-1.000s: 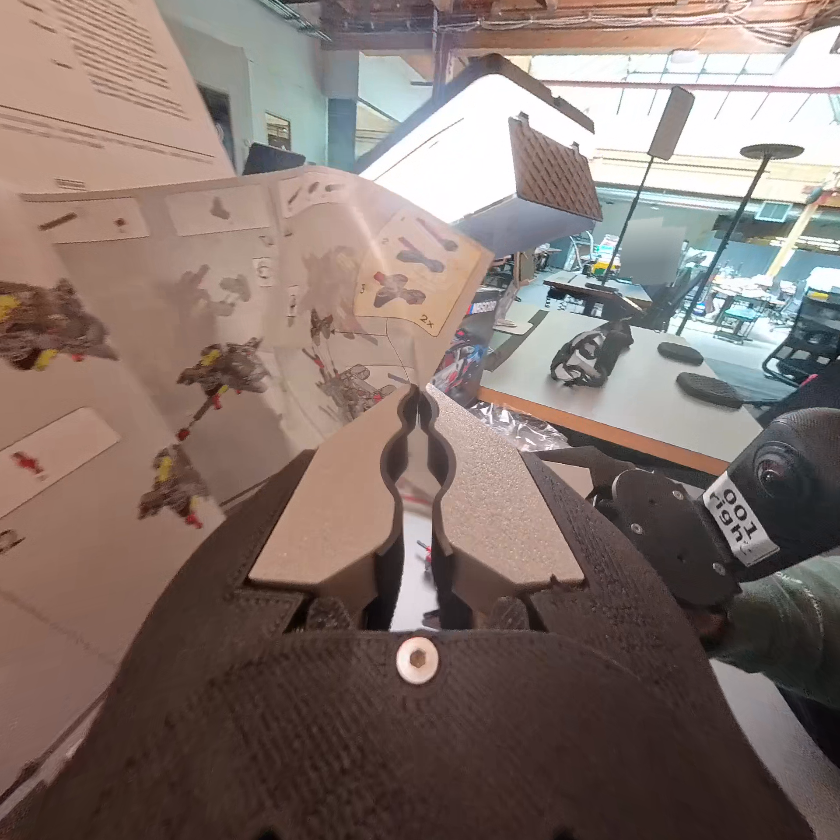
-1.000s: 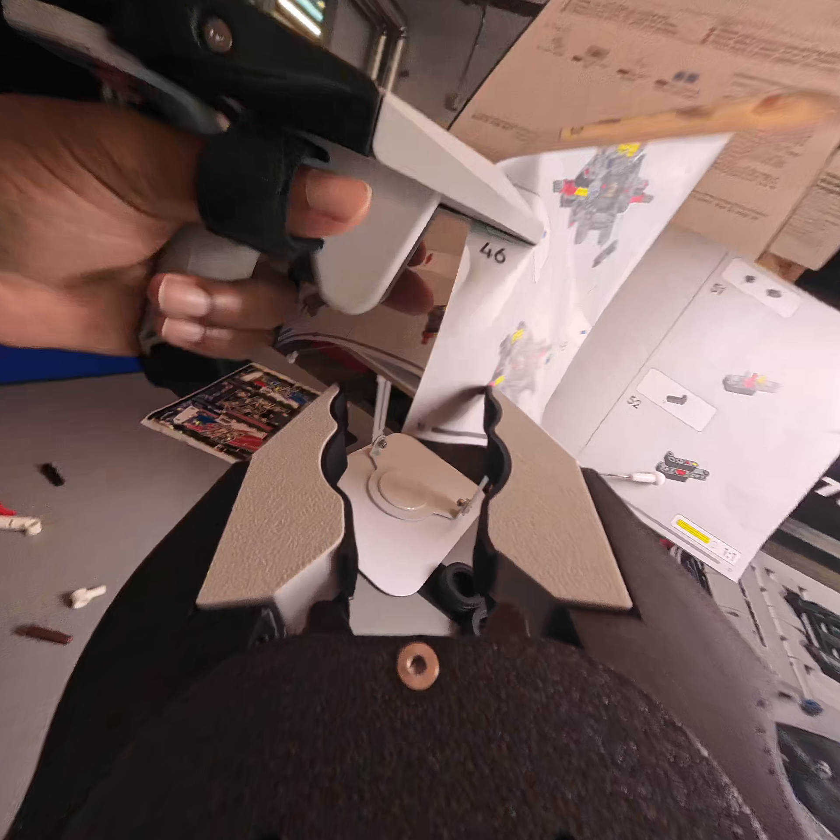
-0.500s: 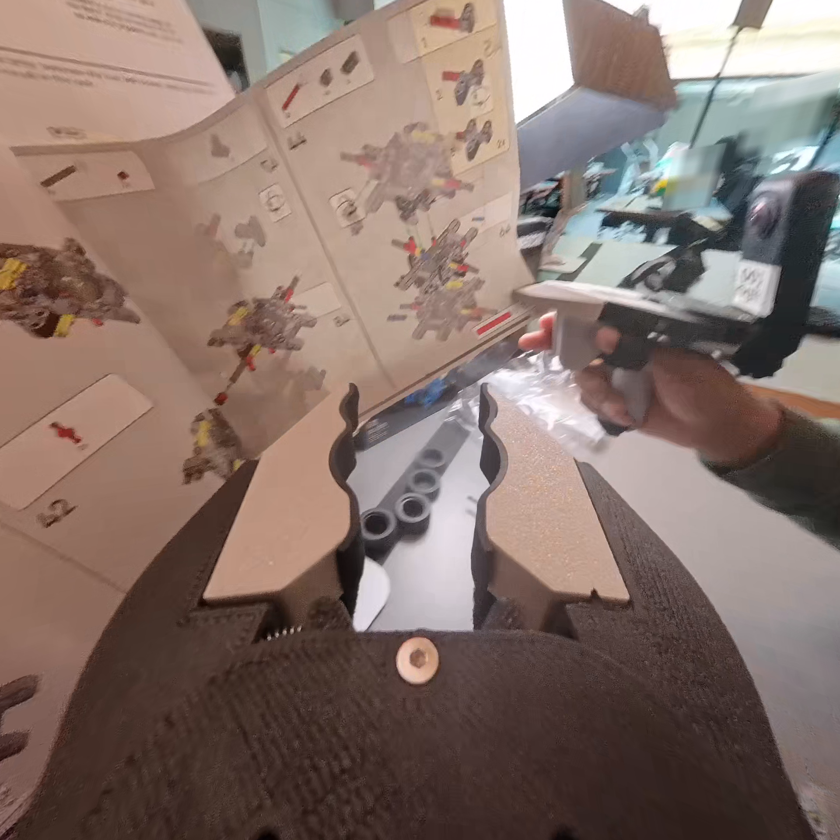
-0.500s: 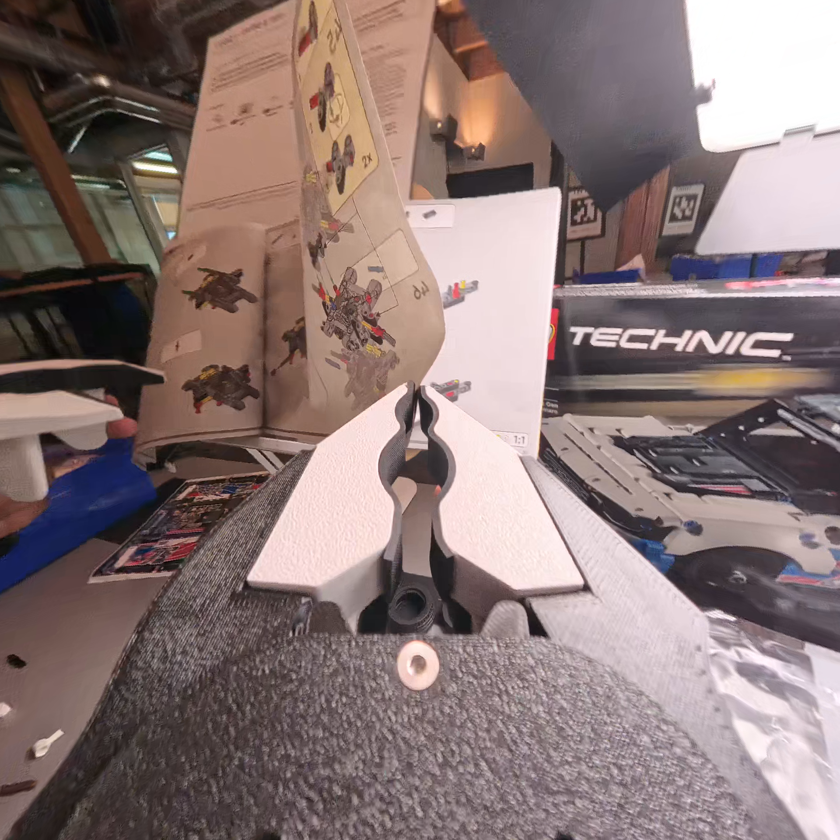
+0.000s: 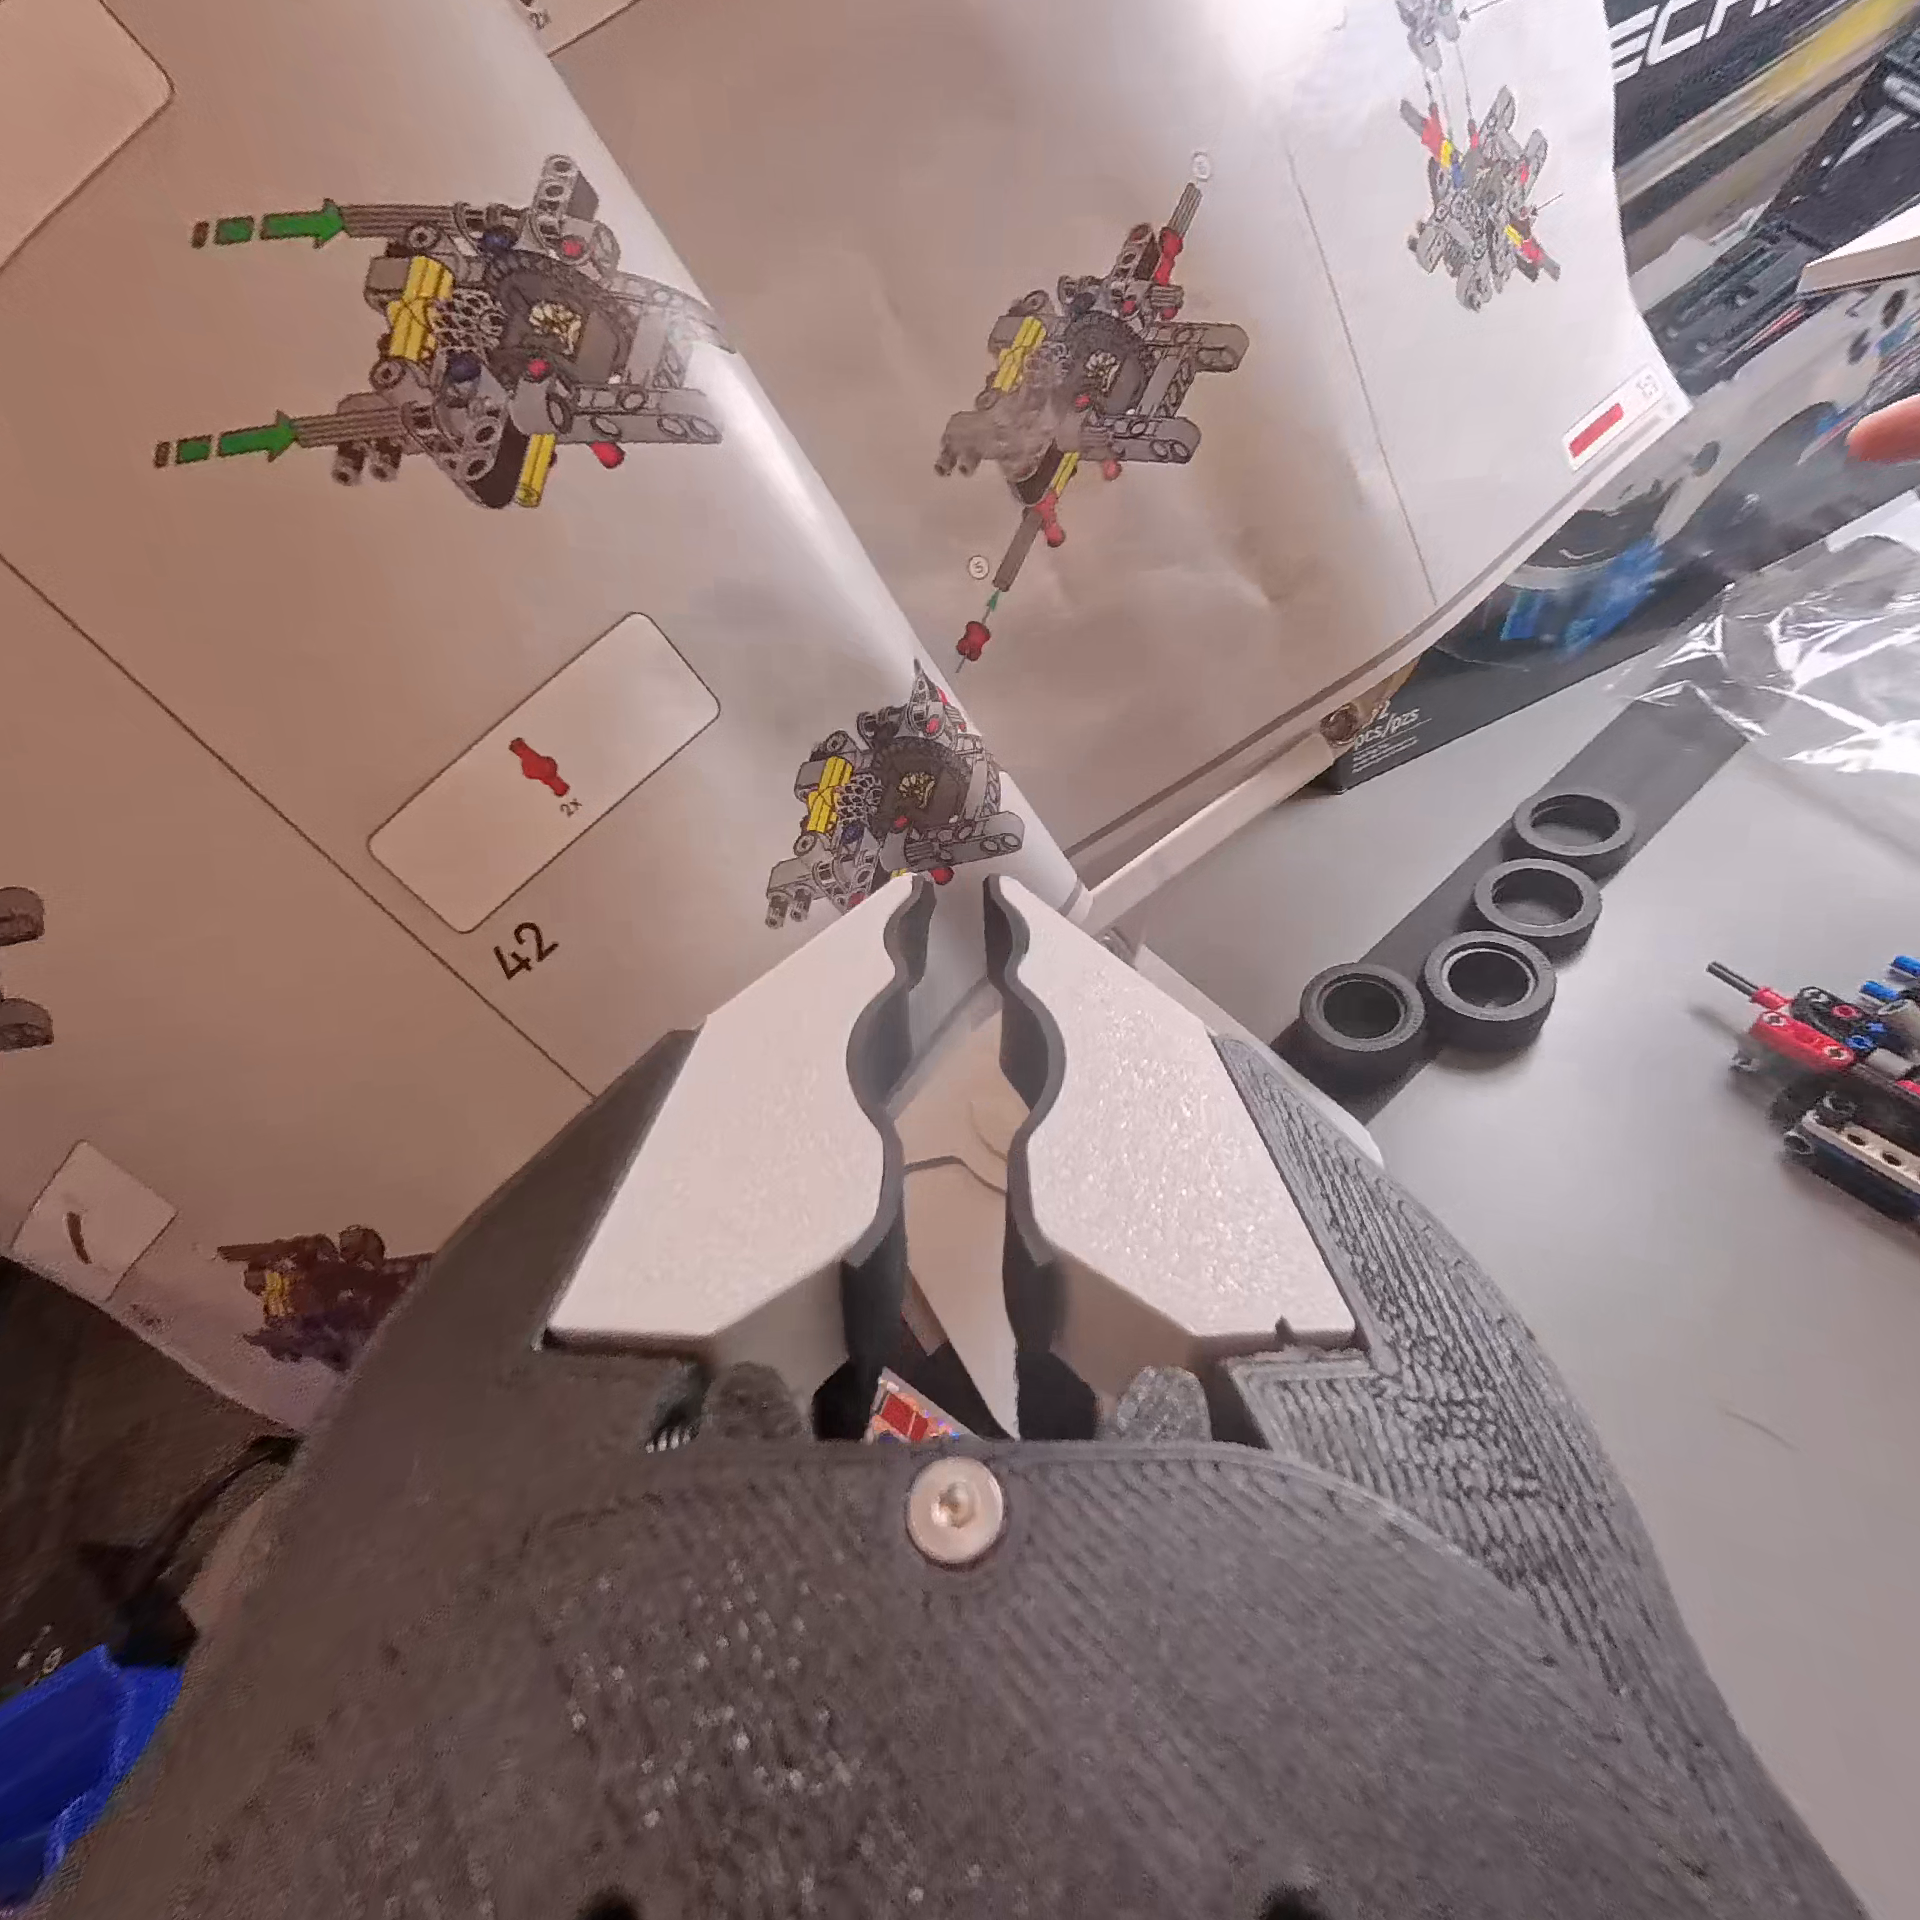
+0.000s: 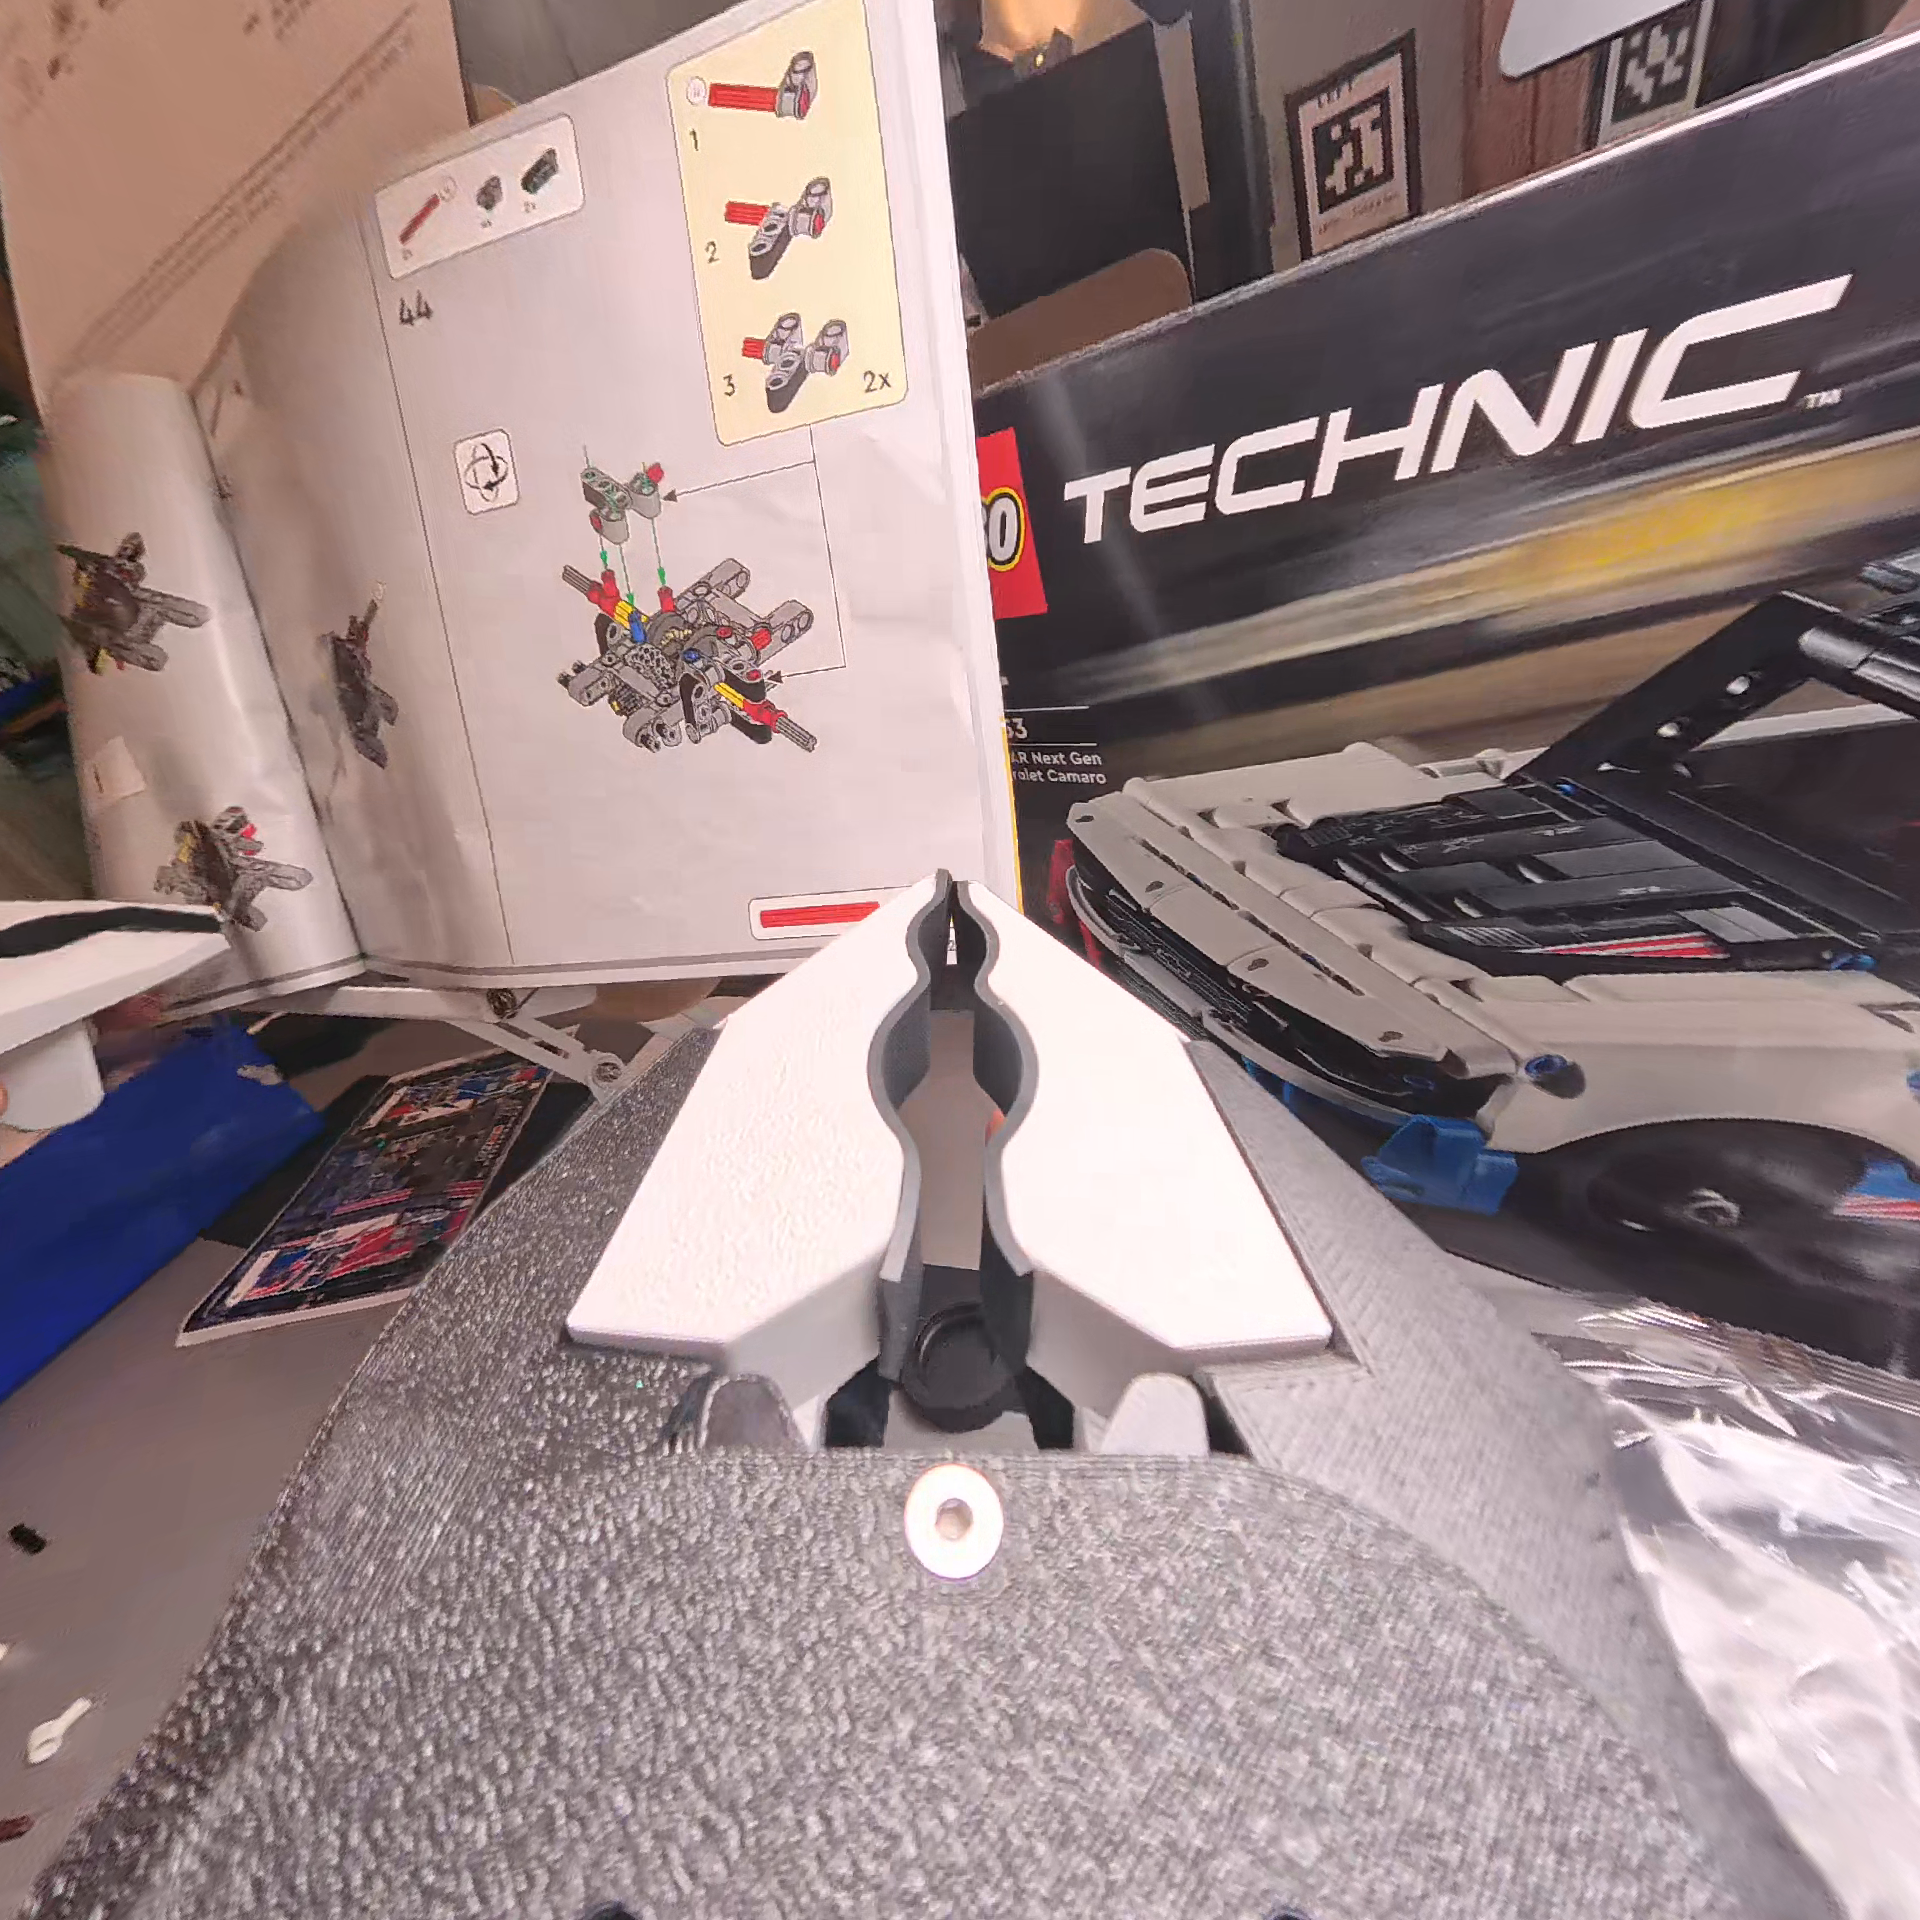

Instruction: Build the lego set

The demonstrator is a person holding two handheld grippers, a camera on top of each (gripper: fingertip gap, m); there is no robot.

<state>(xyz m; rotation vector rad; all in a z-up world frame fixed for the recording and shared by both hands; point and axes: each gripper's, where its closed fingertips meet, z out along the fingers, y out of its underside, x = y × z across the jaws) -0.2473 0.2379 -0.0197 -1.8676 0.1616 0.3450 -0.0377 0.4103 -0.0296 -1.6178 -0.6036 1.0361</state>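
Observation:
An open instruction booklet [image 5: 623, 520] stands on a white stand [image 6: 540, 1029]. In the left wrist view my left gripper [image 5: 951, 883] is at the booklet's lower edge, where the pages curl at the fold. Its jaws stand a narrow way apart, and page surface shows in the gap. In the right wrist view my right gripper [image 6: 948, 883] is shut on the lower right corner of the right-hand page [image 6: 644, 810], which lies flat. The left gripper also shows in the right wrist view [image 6: 104, 956], at the curled pages on the left.
A black toy-set box [image 6: 1455, 468] stands behind and to the right of the booklet. Three black tyres [image 5: 1486, 977] and a partly built model [image 5: 1849, 1049] lie on the grey table. There is a clear plastic bag [image 6: 1766, 1507] at the right and a sticker sheet [image 6: 364, 1195] and a blue object [image 6: 125, 1174] at the left. The gap from one gripper's tips to the other's is roughly 25 cm.
My left gripper let go of the page, opened wide, then narrowed and moved in to the booklet's fold. My right gripper shut on the page and laid it flat to the right.

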